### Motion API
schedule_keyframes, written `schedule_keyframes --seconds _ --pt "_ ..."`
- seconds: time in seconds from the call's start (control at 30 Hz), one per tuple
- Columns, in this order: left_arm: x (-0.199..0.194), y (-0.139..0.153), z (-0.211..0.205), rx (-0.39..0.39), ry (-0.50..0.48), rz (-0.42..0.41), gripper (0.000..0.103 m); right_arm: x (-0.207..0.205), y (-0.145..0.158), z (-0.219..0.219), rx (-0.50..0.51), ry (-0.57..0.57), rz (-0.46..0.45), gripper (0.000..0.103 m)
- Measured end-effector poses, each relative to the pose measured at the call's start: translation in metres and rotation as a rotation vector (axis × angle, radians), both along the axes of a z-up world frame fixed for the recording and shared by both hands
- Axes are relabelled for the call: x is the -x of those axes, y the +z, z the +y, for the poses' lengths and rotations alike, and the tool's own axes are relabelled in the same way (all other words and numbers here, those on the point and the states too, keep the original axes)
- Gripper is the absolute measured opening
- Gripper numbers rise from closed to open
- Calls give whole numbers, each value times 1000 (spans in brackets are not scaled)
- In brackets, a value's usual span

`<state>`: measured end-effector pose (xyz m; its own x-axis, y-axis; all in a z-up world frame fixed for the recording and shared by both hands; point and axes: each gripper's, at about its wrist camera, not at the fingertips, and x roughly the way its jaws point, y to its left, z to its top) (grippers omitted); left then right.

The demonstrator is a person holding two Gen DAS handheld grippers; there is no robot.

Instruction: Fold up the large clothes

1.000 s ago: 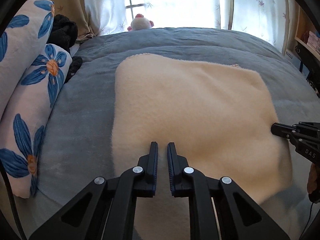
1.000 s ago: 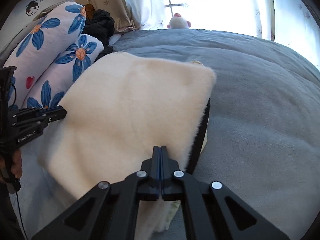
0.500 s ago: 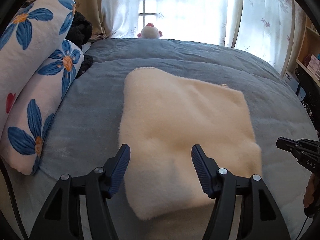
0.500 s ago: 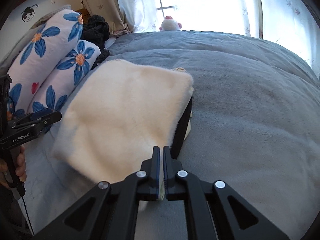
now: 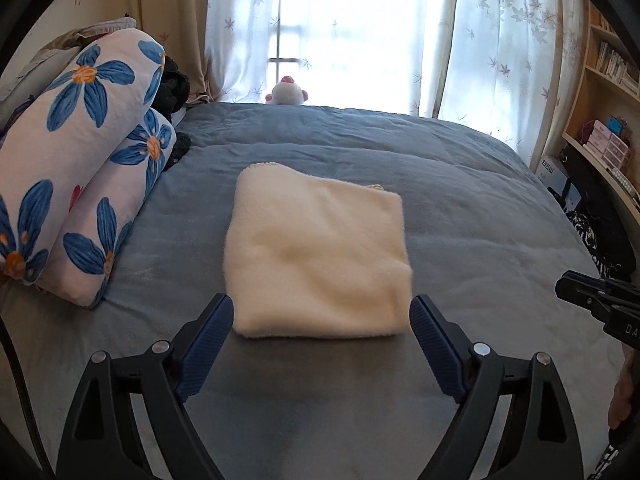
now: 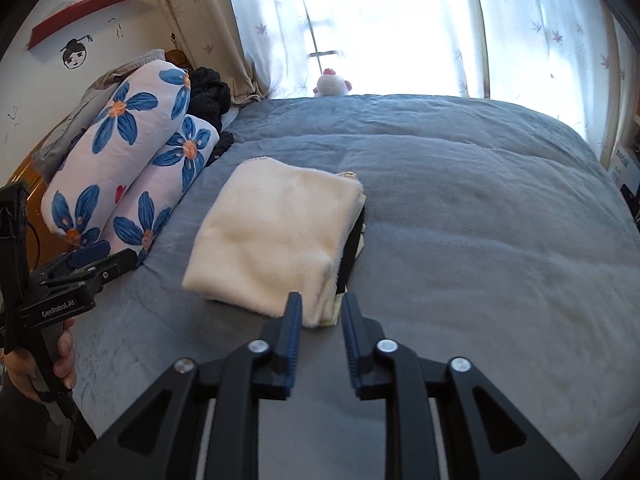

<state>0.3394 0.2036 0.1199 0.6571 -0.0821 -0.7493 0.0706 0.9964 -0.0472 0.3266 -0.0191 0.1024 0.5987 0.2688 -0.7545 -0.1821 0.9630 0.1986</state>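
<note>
A cream fleece garment (image 5: 316, 256) lies folded into a thick square on the grey-blue bed cover (image 5: 460, 216); in the right wrist view the same garment (image 6: 276, 236) shows a dark inner layer along its right edge. My left gripper (image 5: 321, 314) hangs above and short of the near edge, jaws wide and still opening, nothing between them. My right gripper (image 6: 319, 308) is raised near the garment's near right corner, jaws a little apart and opening, empty. The left gripper (image 6: 86, 262) also shows at the left edge, held by a hand (image 6: 60, 360).
Two rolled pillows with blue flowers (image 5: 80, 184) lie along the left side of the bed, dark clothing (image 5: 174, 88) behind them. A white plush toy (image 5: 286, 92) sits at the window with sheer curtains. Shelves with boxes (image 5: 600, 136) stand at the right.
Both grippers let go of the cream garment, rose and drew back. The left jaws went from nearly shut to wide; the right jaws parted slightly. The garment lies folded and looks smaller.
</note>
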Motion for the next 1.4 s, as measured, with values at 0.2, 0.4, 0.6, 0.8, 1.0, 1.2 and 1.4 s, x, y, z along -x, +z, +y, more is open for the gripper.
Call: schedule_keyframes --seconds 0.2,0.4,0.6,0.8,1.0,1.2,1.4 --pt "57 12 -37 -3 -11 18 93 64 18 -19 10 -12 -9 34" --pt "116 12 -79 -29 -31 30 94 123 12 -39 17 -9 0 34" --pt "174 6 -121 -22 -75 4 98 171 1 -60 15 -42 10 35" --pt "226 0 -156 -14 -119 -23 99 210 -4 -79 26 -110 -17 60" --pt "266 0 -178 -24 -128 -67 102 241 -16 -91 -2 -173 -11 66" --pt "295 -5 -185 -66 -84 -106 102 271 -26 -91 -1 -204 -44 72" --pt "312 -22 -185 -68 -46 -73 102 293 -38 -83 41 -225 -52 73"
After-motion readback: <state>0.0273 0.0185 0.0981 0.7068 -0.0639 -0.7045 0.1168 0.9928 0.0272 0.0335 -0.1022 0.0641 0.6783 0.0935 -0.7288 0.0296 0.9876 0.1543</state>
